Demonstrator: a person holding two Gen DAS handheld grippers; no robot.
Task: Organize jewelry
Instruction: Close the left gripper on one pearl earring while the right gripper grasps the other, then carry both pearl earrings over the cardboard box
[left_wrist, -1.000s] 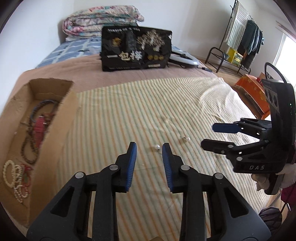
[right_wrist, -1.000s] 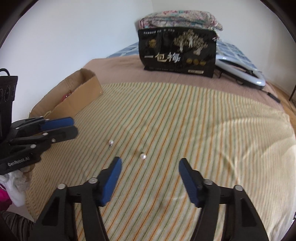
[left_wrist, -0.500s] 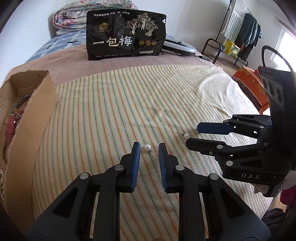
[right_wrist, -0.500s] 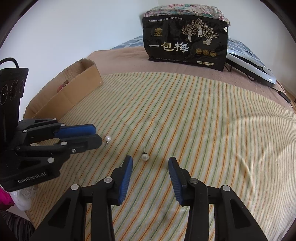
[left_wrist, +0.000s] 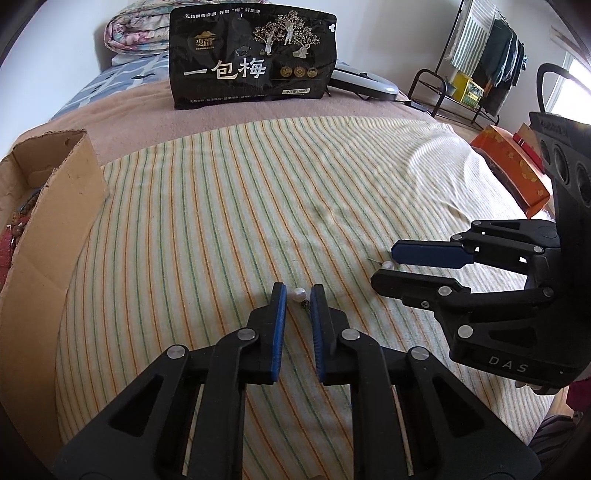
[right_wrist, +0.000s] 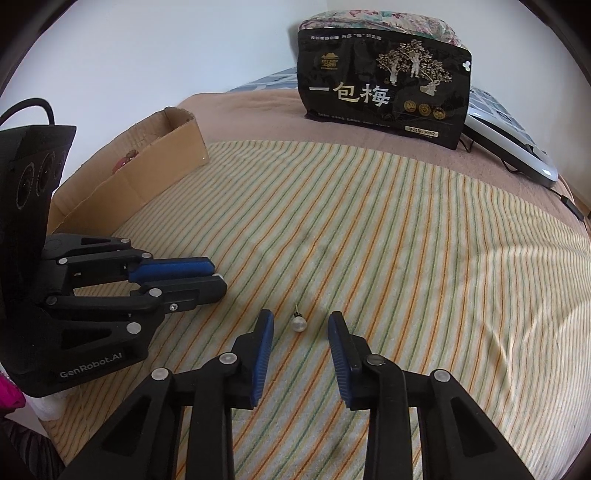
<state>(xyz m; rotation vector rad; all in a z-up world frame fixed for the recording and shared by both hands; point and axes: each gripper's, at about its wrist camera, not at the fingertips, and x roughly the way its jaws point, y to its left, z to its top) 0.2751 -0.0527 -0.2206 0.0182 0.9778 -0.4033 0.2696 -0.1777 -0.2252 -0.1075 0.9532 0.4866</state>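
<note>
Two pearl stud earrings lie on the striped blanket. One pearl earring (left_wrist: 297, 294) sits between the tips of my left gripper (left_wrist: 297, 291), whose jaws are narrowly apart around it. The other pearl earring (right_wrist: 298, 324) lies between the tips of my right gripper (right_wrist: 300, 325), which is open wider. In the left wrist view the right gripper (left_wrist: 391, 264) straddles that second earring (left_wrist: 387, 265). In the right wrist view the left gripper (right_wrist: 218, 275) is nearly closed on the first earring, which is mostly hidden.
A cardboard box (left_wrist: 59, 206) with bead necklaces stands at the left edge of the bed; it also shows in the right wrist view (right_wrist: 147, 173). A black snack bag (left_wrist: 255, 55) stands at the back. An orange box (left_wrist: 509, 166) sits off the right side.
Both grippers moved forward and down to the earrings. The left jaws narrowed around one pearl. The right jaws closed partway around the other.
</note>
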